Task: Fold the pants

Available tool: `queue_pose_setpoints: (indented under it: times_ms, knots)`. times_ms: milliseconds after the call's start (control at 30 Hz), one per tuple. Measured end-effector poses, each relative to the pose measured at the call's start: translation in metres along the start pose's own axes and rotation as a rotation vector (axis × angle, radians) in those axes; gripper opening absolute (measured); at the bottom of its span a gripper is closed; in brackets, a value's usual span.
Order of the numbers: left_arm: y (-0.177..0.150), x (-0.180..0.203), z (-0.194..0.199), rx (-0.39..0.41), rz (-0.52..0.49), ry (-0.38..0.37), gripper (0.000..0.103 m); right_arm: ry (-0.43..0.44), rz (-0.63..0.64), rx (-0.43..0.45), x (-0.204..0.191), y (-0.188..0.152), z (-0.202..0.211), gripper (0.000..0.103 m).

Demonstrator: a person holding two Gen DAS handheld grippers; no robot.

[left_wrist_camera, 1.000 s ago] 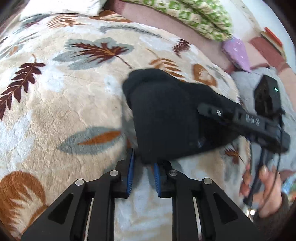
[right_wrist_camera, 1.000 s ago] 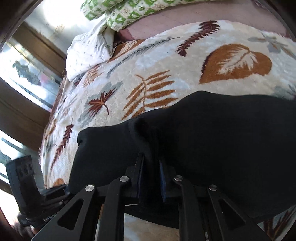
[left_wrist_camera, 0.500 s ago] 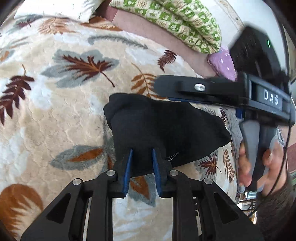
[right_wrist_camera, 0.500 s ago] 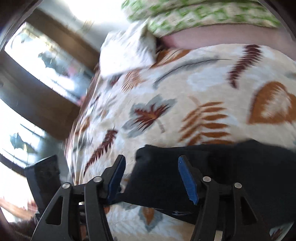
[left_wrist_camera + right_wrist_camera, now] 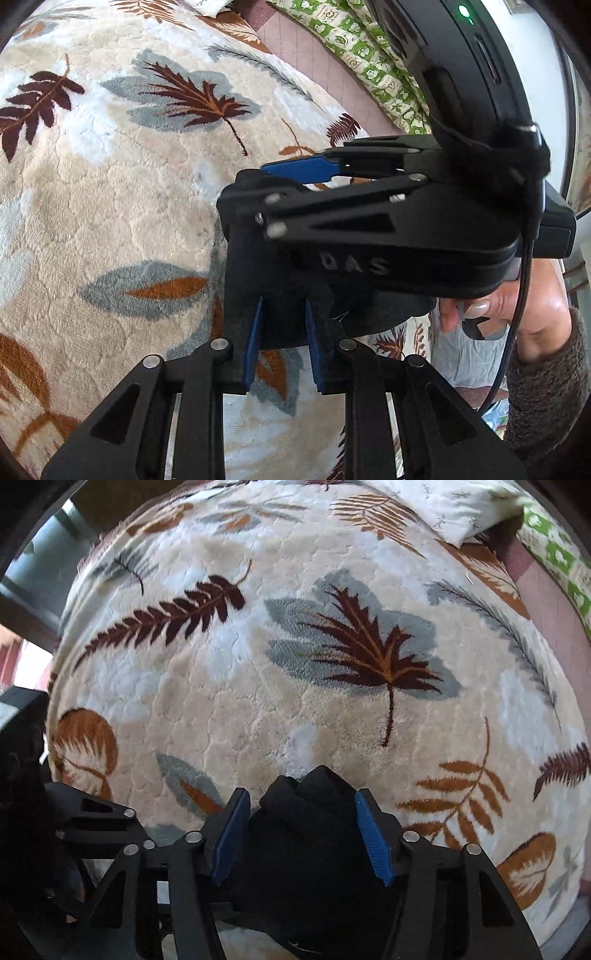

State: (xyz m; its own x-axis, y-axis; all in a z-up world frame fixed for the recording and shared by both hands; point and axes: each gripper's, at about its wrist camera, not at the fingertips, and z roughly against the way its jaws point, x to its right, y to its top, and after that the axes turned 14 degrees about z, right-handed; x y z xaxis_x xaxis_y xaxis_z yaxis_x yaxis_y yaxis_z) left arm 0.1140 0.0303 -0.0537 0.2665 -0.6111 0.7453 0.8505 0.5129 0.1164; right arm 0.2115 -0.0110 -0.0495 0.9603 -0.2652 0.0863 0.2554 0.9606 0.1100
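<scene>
Both hand-held grippers are released. Left hand-held gripper (image 5: 282, 343) and right hand-held gripper (image 5: 301, 838) hover over the folded black pants (image 5: 314, 867) (on the leaf-patterned bed blanket (image 5: 258, 686)).

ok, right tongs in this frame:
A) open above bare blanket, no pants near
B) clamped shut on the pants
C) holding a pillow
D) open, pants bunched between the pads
D: the right tongs are spread wide, and the black pants sit bunched in the gap between the blue pads.
</scene>
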Motion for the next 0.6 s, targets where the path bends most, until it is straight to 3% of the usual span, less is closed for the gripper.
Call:
queue_pose_setpoints:
  times_ms: [67, 100, 200, 367, 467, 600]
  knots:
    - [0.001, 0.001, 0.0, -0.006, 0.004, -0.006, 0.019, -0.023, -0.003, -0.001, -0.002, 0.001, 0.0, 0.035]
    - [0.001, 0.002, -0.001, -0.012, 0.004, -0.008, 0.019, -0.033, -0.017, 0.004, -0.001, 0.0, 0.001, 0.034]
    - [-0.002, 0.006, -0.005, -0.009, -0.028, 0.017, 0.019, 0.012, -0.168, 0.047, 0.021, -0.013, 0.009, 0.025]
    - [-0.004, 0.008, -0.011, 0.004, -0.068, 0.075, 0.021, 0.135, -0.374, 0.104, 0.05, -0.048, -0.012, 0.026]
    - [-0.001, 0.009, -0.011, -0.005, -0.051, 0.072, 0.021, 0.176, -0.459, 0.171, 0.06, -0.054, -0.017, 0.041]
    - [0.001, 0.012, 0.007, 0.007, -0.067, 0.104, 0.022, 0.236, -0.53, 0.294, 0.064, -0.069, 0.009, 0.046]
